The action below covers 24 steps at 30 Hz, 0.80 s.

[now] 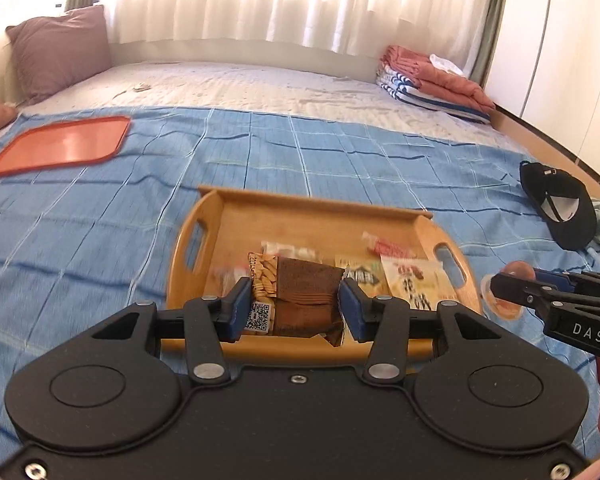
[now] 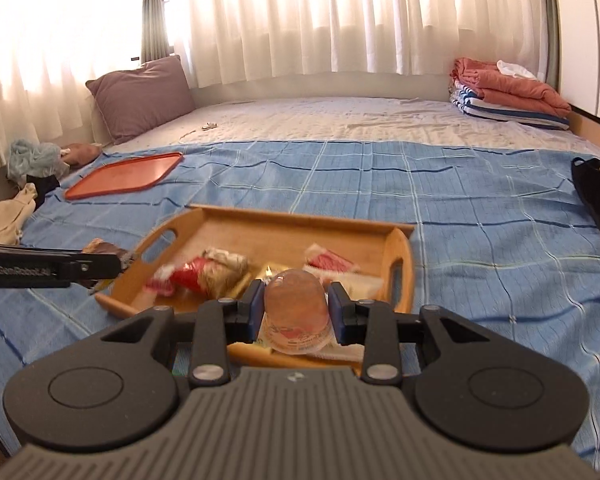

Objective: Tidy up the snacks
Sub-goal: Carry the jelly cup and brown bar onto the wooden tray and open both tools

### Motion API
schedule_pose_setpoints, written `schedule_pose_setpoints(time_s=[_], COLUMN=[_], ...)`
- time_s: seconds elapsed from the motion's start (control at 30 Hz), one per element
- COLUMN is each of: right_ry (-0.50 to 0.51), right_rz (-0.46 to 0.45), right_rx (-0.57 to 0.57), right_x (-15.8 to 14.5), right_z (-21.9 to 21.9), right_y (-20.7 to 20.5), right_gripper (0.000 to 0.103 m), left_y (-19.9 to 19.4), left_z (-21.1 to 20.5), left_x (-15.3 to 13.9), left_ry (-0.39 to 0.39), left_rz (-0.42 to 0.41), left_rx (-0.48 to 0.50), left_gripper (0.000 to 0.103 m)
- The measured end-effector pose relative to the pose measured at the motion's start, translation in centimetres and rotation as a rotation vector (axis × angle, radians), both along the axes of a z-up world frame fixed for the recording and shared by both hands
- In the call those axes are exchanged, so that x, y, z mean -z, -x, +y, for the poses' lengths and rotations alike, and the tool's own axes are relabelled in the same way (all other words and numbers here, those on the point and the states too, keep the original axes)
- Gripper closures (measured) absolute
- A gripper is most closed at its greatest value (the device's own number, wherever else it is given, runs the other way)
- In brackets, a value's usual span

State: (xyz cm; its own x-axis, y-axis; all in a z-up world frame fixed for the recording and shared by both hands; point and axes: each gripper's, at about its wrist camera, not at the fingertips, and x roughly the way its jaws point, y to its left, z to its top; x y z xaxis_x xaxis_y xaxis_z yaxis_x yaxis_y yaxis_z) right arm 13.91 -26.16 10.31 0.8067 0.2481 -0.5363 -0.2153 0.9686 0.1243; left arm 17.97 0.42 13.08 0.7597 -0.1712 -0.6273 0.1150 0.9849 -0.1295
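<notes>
Left gripper [image 1: 294, 306] clamping brown snack packet [image 1: 306, 300], right gripper [image 2: 294, 310] clamping jelly cup [image 2: 295, 300]

Wide bed [image 2: 340, 120], pale quilted cover. Blue checked cotton blanket [image 2: 460, 208] spread over its near half. On the blanket: rectangular wooden handled tray [image 2: 284, 224] at near centre (holding snack packets), flat orange plastic tray [image 2: 124, 178] far left, black cap [image 1: 560, 204] at right. Far left, mauve pillow [image 2: 140, 96]; far right, folded linens [image 2: 508, 96].

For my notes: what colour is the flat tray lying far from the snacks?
Orange-red flat tray, plain; left wrist view shows it best.
</notes>
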Motion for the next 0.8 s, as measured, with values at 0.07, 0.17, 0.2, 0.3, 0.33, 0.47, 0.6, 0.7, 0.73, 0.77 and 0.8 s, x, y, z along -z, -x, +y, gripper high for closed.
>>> schedule_pose_setpoints(time_s=[0.07,0.17,0.2,0.3,0.33,0.47,0.6,0.7,0.73,0.77,0.8], right_ry=[-0.017,-0.064,-0.081,-0.112,-0.116,-0.138,-0.125,-0.114,-0.114,-0.114,-0.111], right_rz=[0.013,0.043,0.057,0.092,0.101,0.149,0.176,0.193,0.2,0.206,0.212], right_rx=[-0.001,0.001,0.006,0.023,0.03,0.065,0.1,0.112,0.117,0.121,0.124], right_x=[-0.4,-0.8,-0.9,-0.7,-0.6,0.6,2.1,3.6,4.1,4.7,5.2], right_z=[0.2,0.4,0.4,0.6,0.7,0.4,-0.1,-0.3,-0.4,-0.4,-0.5], right_y=[-1.5,-3.9,-4.8,-7.4,-8.3,-11.7,-14.5,-16.3,-16.9,-17.5,-17.9], right_gripper=[0.064,0.064,0.064,0.064,0.064,0.064,0.064,0.064,0.064,0.064,0.064], left_y=[-1.8,-4.8,-5.8,-9.0,-10.0,-13.6,-16.8,-19.2,-19.8,-20.5,-21.0], left_z=[-0.1,0.0,0.1,0.3,0.4,0.1,-0.2,-0.6,-0.8,-1.1,-1.4], left_x=[-0.4,-0.7,-0.7,-0.4,0.0,1.6,3.6,5.5,6.1,6.5,7.0], left_ry=[0.005,0.011,0.019,0.046,0.053,0.056,0.097,0.133,0.133,0.13,0.124], left_rz=[0.017,0.038,0.048,0.08,0.088,0.11,0.134,0.16,0.165,0.168,0.17], left_rx=[0.002,0.001,-0.001,-0.012,-0.009,-0.001,-0.01,-0.023,-0.023,-0.018,-0.012], left_gripper=[0.058,0.058,0.058,0.057,0.057,0.057,0.057,0.057,0.057,0.057,0.057])
